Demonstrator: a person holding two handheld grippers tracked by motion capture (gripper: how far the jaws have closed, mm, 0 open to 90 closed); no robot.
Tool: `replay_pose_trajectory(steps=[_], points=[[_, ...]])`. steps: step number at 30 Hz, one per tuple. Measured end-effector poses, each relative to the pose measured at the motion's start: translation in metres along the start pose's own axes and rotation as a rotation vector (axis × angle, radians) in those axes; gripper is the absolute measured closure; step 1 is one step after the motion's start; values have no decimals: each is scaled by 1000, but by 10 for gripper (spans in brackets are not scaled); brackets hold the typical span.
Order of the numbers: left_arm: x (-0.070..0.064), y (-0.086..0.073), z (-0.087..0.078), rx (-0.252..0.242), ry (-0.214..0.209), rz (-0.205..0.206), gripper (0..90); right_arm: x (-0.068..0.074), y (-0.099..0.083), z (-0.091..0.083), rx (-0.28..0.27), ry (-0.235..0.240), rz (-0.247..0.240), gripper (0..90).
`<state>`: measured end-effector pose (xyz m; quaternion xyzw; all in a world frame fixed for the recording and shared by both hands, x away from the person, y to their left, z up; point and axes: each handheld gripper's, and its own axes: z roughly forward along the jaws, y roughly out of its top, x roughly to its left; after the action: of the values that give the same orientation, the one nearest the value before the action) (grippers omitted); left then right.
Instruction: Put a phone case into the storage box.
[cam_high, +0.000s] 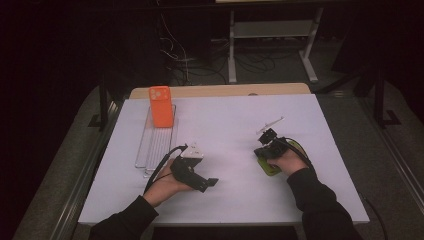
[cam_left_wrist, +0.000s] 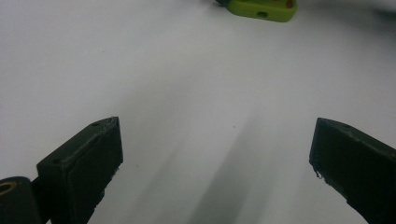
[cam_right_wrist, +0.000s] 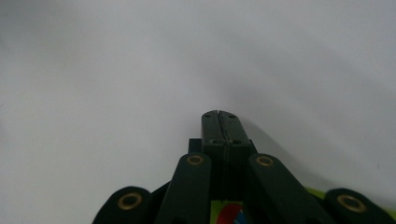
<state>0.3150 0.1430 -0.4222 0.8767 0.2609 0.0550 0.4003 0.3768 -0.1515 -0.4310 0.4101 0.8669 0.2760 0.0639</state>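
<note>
A: Where are we?
B: My right hand-held gripper (cam_high: 266, 136), jaws pressed together on nothing, rests over the green block (cam_high: 269, 167) at four o'clock on the desk (cam_high: 225, 120). My left hand-held gripper (cam_high: 212, 182) is spread wide, empty.
A: Progress?
B: Barely begun, I'd judge; the orange phone case (cam_high: 161, 106) stands untouched at eleven o'clock.

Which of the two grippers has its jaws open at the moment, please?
The left gripper: its own view shows its two black jaws standing wide apart over the white table. The right gripper has its jaws pressed together, with no gap.
</note>
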Motion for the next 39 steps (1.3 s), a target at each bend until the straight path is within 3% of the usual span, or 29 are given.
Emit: replay_pose_trajectory(steps=[12,31,34,39], points=[[-1,1,0,-1,-9,1,25,8,-40,-25,34,-18,-16,886],[-2,1,0,14,-13,11,25,-27,-89,-60,38,-82,70,886],[-2,1,1,13,-15,9,25,-29,-91,-63,16,-66,74,886],[-3,1,2,13,-22,22,25,-19,-81,-71,-78,12,51,834]])
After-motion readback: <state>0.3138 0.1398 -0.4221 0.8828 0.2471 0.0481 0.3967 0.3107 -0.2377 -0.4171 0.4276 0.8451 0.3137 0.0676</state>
